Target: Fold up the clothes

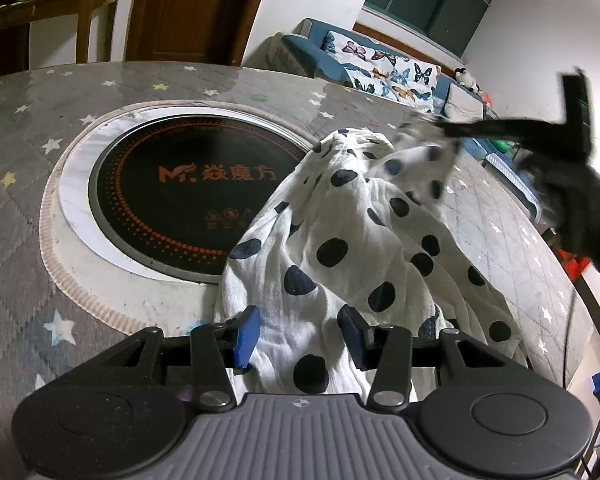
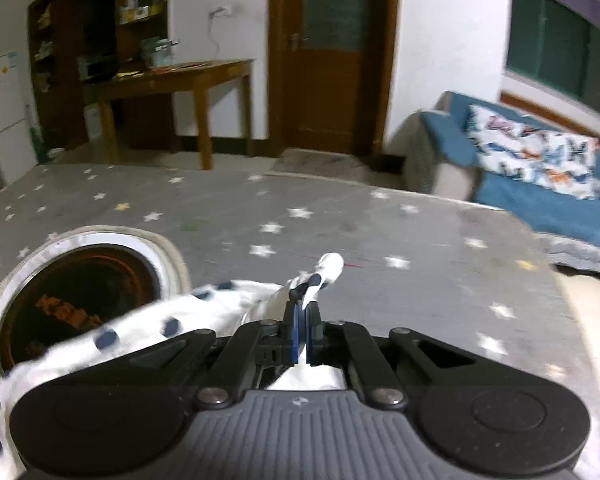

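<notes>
Spotted white garment [image 1: 340, 240] pinched by right claw [image 2: 302, 336], left claw [image 1: 300, 338] agape.

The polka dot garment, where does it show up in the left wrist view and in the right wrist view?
Left wrist view: the polka dot garment fills the centre, running from the open left gripper up to the right gripper.
Right wrist view: it trails from lower left to centre, pinched in the shut right gripper.
Shared landmark: the round black cooktop beside its left edge.

Both wrist views share the cooktop [image 1: 196, 196].
</notes>
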The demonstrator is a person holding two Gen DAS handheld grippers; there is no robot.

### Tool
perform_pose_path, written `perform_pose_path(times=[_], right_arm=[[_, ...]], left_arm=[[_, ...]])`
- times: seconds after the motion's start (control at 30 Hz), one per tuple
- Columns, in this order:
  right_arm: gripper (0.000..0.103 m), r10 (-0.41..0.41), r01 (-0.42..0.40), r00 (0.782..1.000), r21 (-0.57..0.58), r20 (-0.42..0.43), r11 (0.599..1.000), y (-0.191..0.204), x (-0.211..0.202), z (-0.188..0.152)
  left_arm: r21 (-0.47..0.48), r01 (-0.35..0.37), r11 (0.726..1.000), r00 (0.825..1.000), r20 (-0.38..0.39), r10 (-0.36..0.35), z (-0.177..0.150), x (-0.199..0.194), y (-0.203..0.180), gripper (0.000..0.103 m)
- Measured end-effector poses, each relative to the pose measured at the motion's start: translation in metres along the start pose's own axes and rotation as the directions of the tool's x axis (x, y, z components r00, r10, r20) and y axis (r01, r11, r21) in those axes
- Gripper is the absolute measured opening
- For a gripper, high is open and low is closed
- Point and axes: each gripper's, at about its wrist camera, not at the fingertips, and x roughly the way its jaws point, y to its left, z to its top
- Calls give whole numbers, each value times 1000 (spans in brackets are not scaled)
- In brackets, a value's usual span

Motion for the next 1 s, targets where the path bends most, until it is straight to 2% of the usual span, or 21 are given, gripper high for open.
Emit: perform_pose_path(times=[0.1, 0.23, 0.37, 0.43, 0.5, 0.63, 0.77, 0.87, 1.0], right_arm=[[3, -64, 64, 998, 15, -9, 998, -23, -24, -15], [3, -147, 149, 987, 37, -62, 988, -50, -41, -41], [5, -213, 225, 961, 48, -178, 973, -71, -39, -68], [6, -240, 254, 950, 50, -197, 966, -75, -36, -73], [11, -258, 275, 945, 58, -200, 960, -76, -35, -74], [15, -232, 240, 966, 55, -117, 969, -60, -41, -56], [21, -160, 161, 985, 16, -70, 987, -34, -29, -32], [21, -56, 56, 996, 0, -73, 998, -13, -5, -13], [22, 12, -14, 993, -15, -116, 1000, 12, 39, 7]], left_arm=[[8, -6, 1000, 1000, 4, 6, -2, 0, -1, 48], [21, -16, 1000, 1000, 6, 16, -5, -2, -4, 48], [34, -22, 999, 1000, 6, 22, -8, -5, -6, 48], [41, -27, 999, 1000, 6, 27, -10, -6, -6, 48], [50, -32, 998, 999, 5, 32, -12, -8, -8, 48], [59, -36, 998, 999, 2, 36, -14, -12, -11, 48], [70, -58, 996, 998, 30, 56, -14, -23, -12, 48], [72, -96, 993, 994, 61, 92, -13, -33, -10, 50], [58, -129, 990, 991, 52, 126, -14, -33, 0, 50]])
